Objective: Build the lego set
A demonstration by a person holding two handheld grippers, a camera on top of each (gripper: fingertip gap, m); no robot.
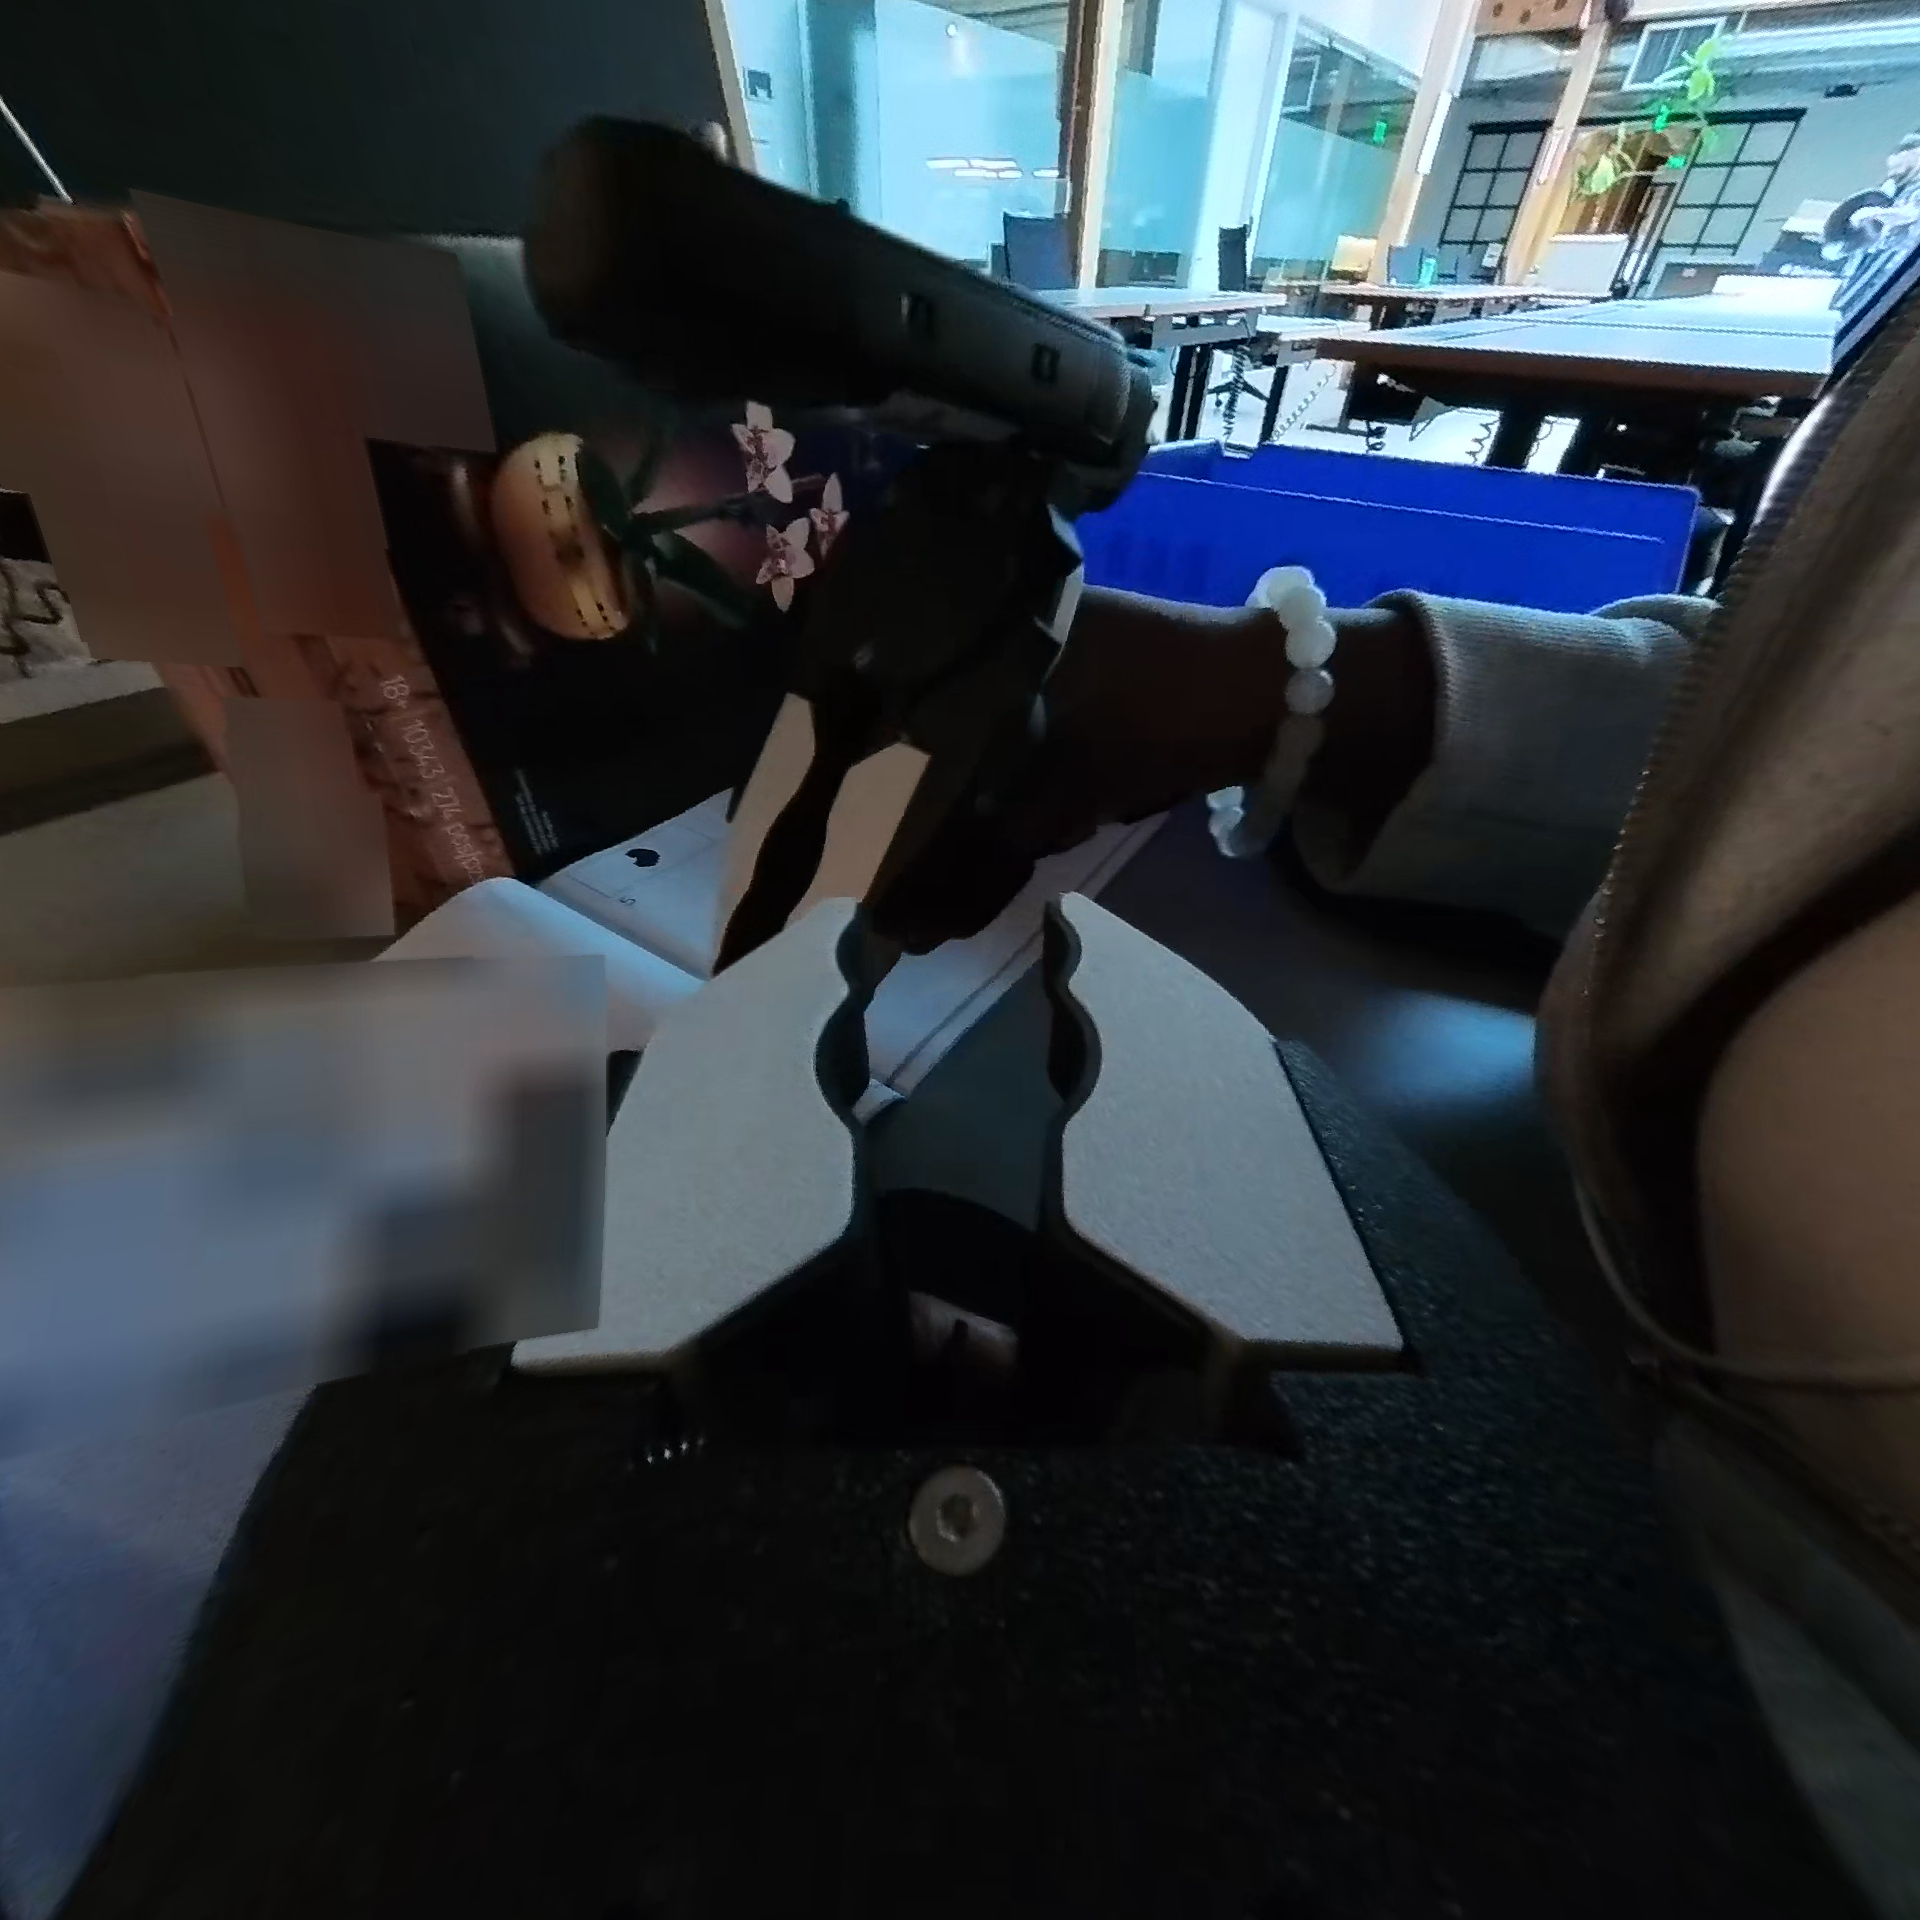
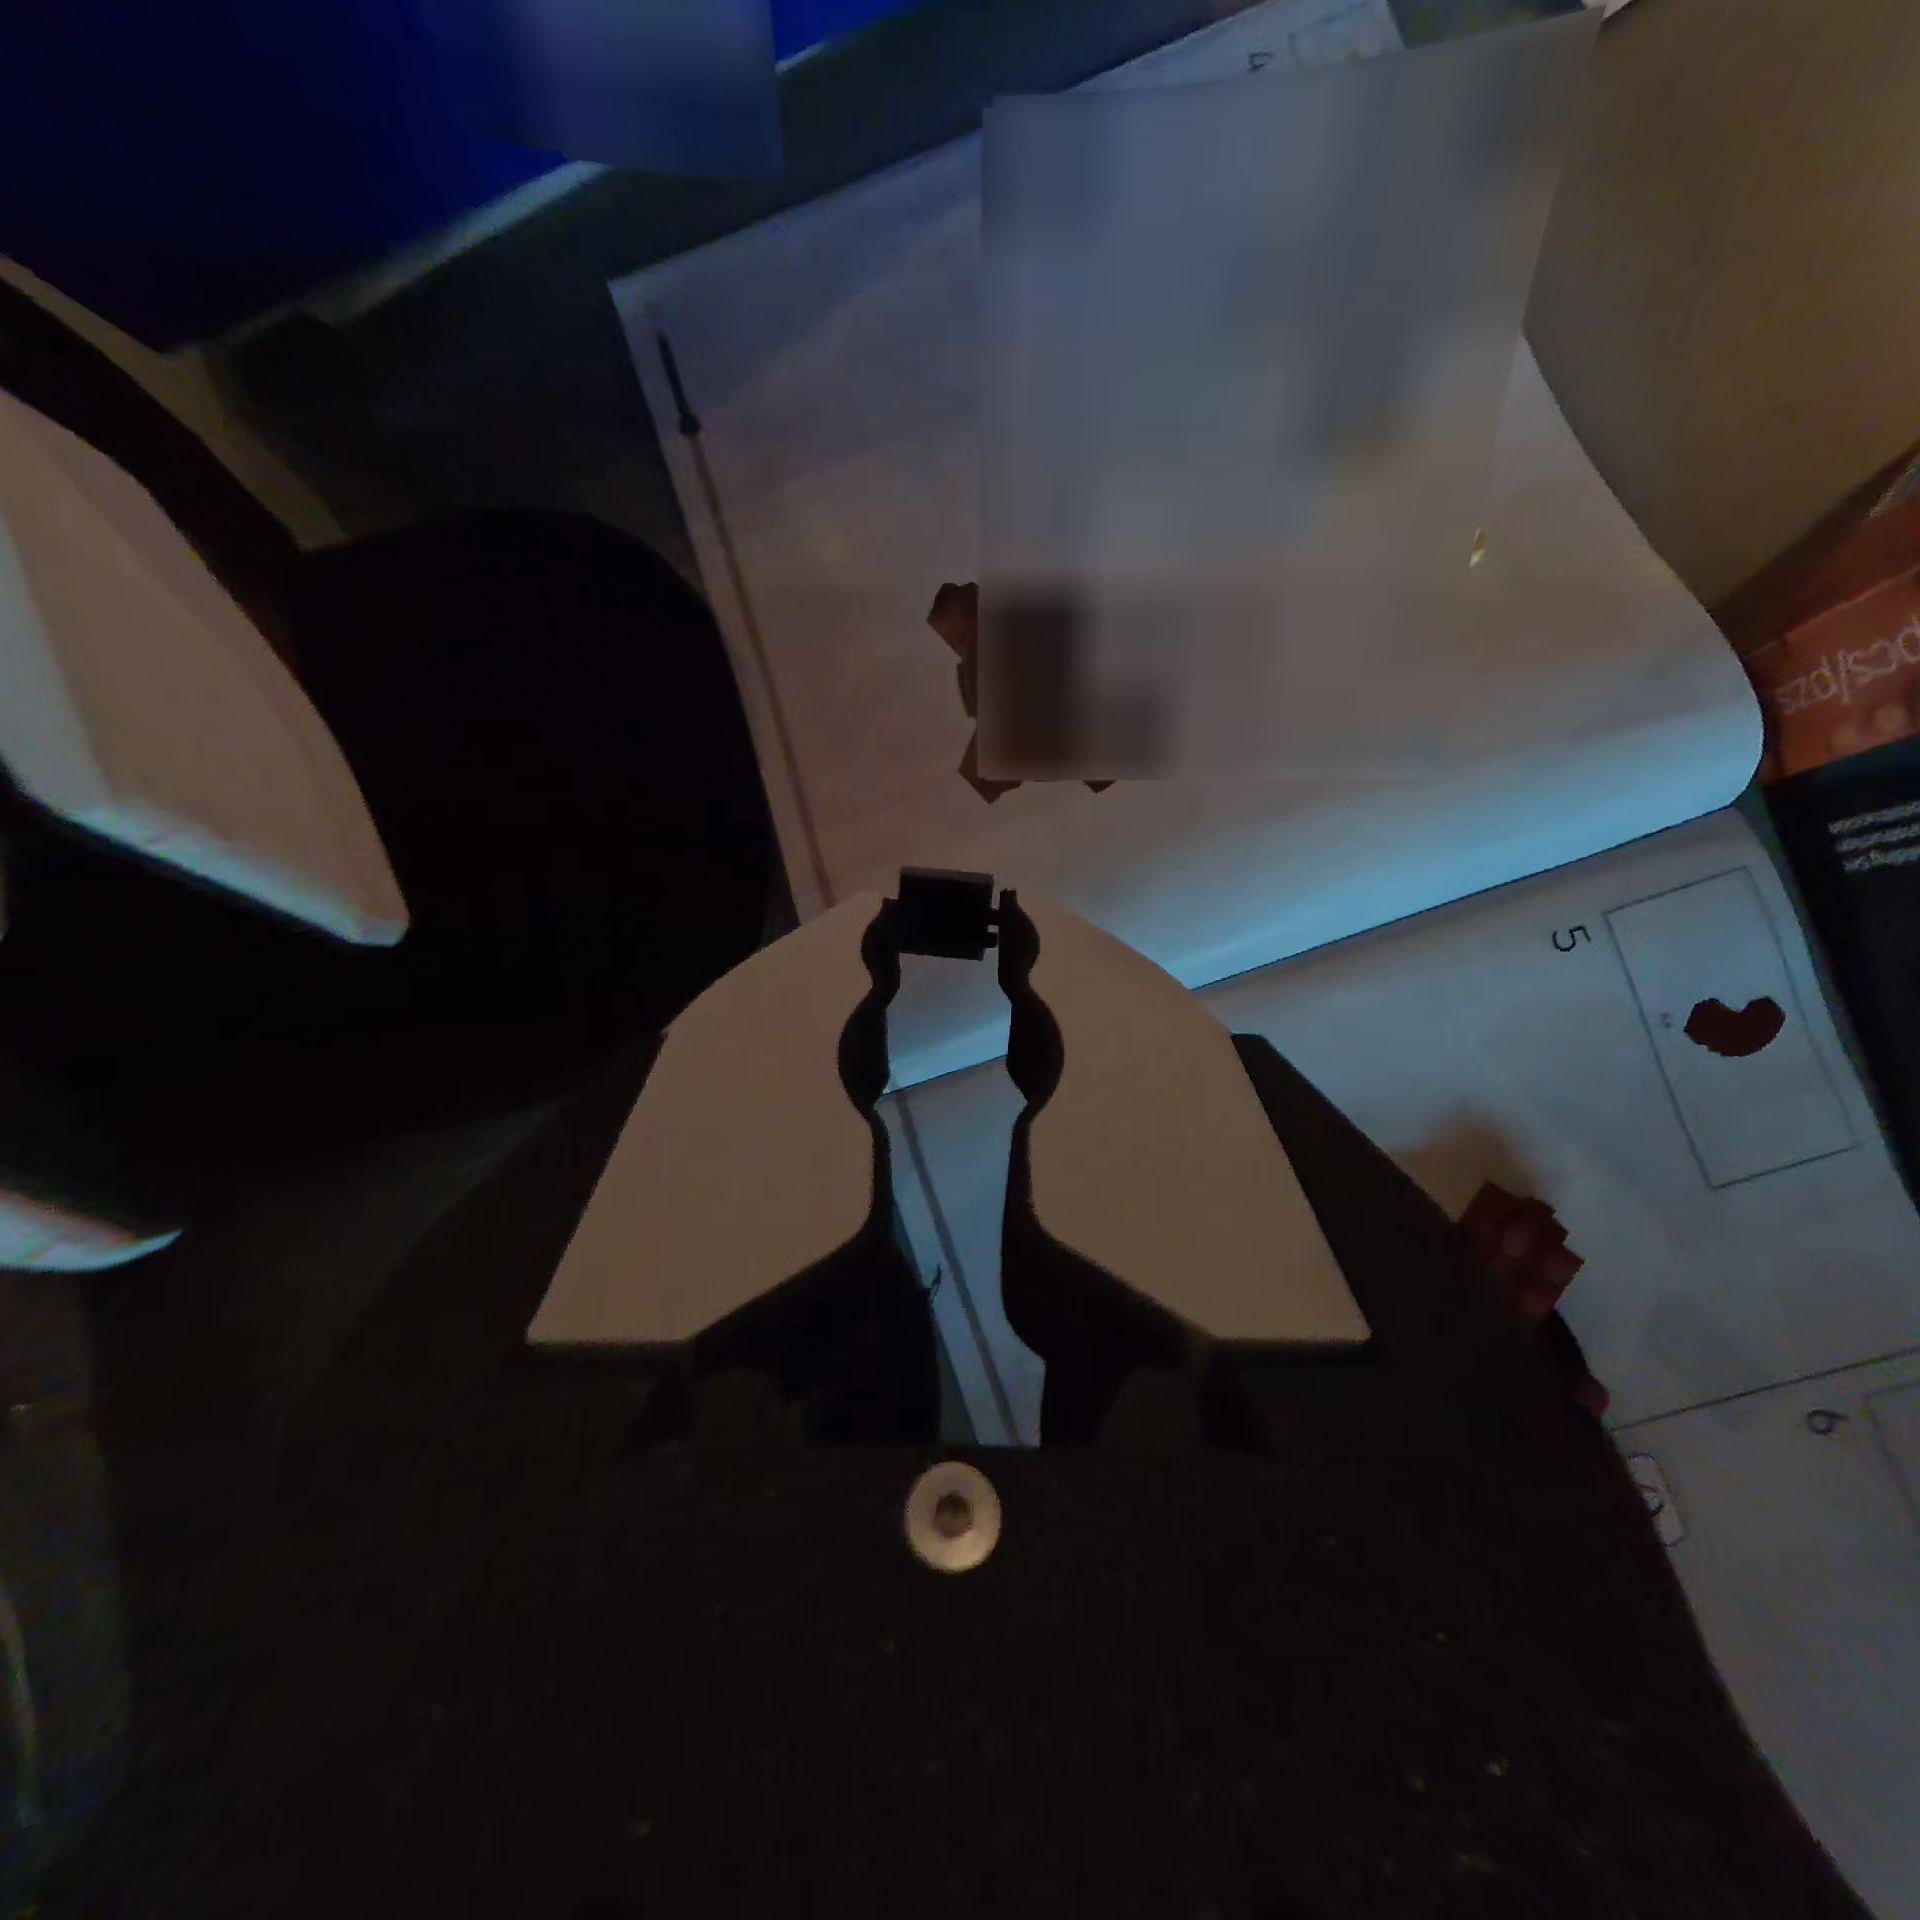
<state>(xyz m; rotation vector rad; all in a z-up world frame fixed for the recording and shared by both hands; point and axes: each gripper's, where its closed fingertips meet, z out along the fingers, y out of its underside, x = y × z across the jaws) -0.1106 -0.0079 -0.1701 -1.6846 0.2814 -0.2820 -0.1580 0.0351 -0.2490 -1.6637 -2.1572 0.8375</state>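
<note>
My right gripper (image 2: 948, 925) is shut on a small dark brick (image 2: 935, 906) and holds it at its fingertips above an open instruction booklet (image 2: 1351, 1091). In the left wrist view the right gripper (image 1: 831, 894) points steeply down, held by a hand (image 1: 1164, 707) with a white bead bracelet. Its dark tips reach down just in front of my left gripper (image 1: 951, 925). The left gripper is open, and I see nothing pressed between its pads. One white finger (image 2: 177, 727) of the left gripper shows at the left of the right wrist view.
A printed box with a flower picture (image 1: 623, 582) stands behind the booklet (image 1: 665, 862). A blue bin (image 1: 1403, 540) stands beyond the hand. A few dark red bricks (image 2: 1522, 1247) lie on the booklet. A person's tan jacket (image 1: 1714, 831) fills the right side. Across from one pair of fingers to the other is roughly 10 centimeters.
</note>
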